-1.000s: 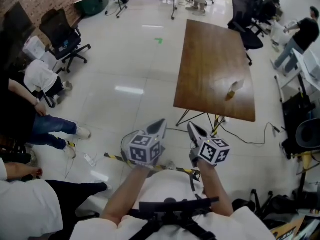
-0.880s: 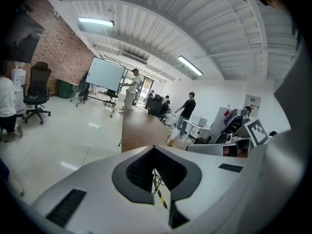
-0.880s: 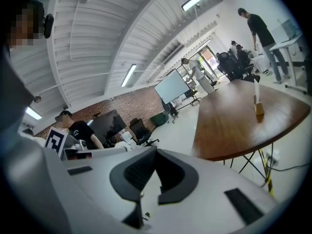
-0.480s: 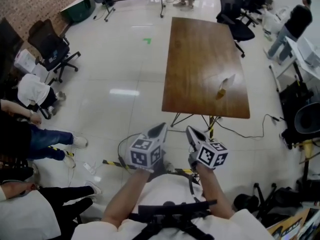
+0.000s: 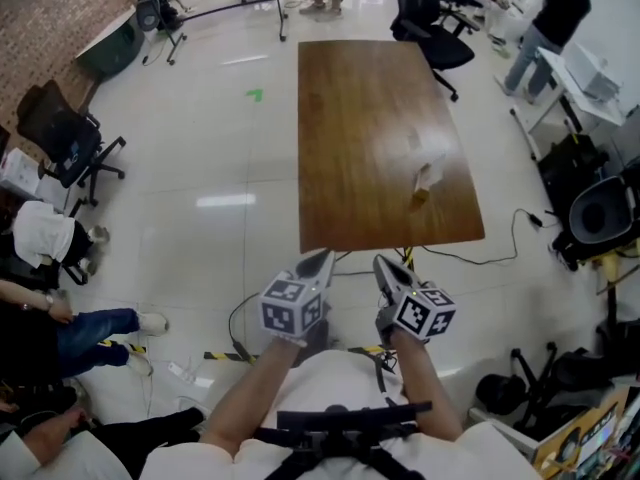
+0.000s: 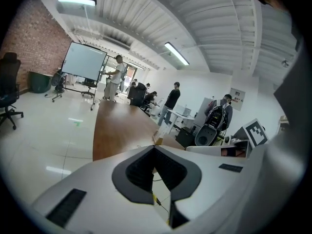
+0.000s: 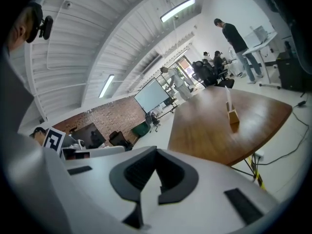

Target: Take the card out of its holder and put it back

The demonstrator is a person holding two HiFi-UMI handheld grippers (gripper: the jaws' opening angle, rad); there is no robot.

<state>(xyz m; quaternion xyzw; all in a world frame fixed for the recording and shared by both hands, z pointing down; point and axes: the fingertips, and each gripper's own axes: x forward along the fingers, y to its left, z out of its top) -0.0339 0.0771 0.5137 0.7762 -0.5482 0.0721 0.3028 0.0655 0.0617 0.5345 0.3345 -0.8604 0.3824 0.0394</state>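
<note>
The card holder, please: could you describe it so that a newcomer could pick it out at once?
Find the long brown wooden table. Toward its near right corner, as the head view shows it, stands a small tan block with a pale card standing in it. It is the only thing on the tabletop.
</note>
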